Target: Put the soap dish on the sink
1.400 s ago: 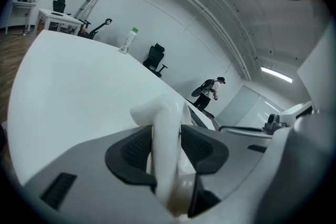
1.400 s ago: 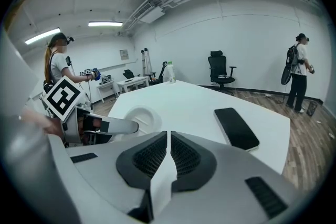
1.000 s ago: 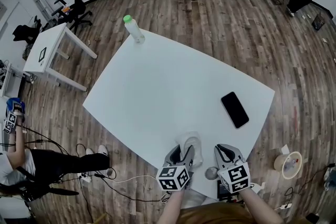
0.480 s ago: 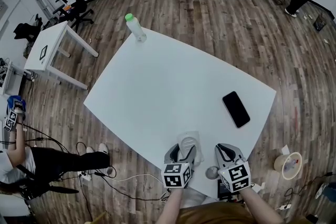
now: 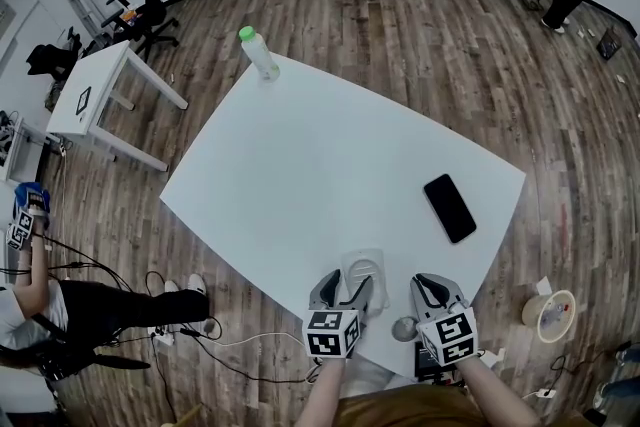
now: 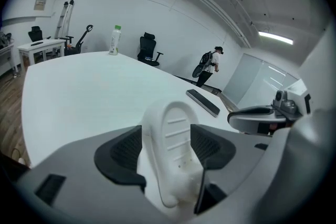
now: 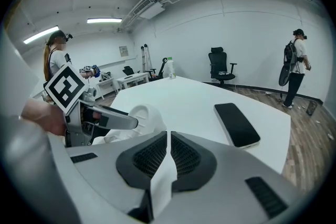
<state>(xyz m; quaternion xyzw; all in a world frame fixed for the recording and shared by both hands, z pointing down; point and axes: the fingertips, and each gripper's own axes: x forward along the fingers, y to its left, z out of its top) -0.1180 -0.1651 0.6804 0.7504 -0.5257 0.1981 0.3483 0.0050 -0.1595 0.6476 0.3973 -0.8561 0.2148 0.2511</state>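
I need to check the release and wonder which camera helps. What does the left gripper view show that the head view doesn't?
Only the left gripper view: the left gripper's dark pads close up. Its jaws stand apart, having just been opening, with the soap dish between them.
Only the head view: the white table's whole outline, the wooden floor and both marker cubes.
Both: the soap dish, the black phone, the green-capped bottle and the right gripper.
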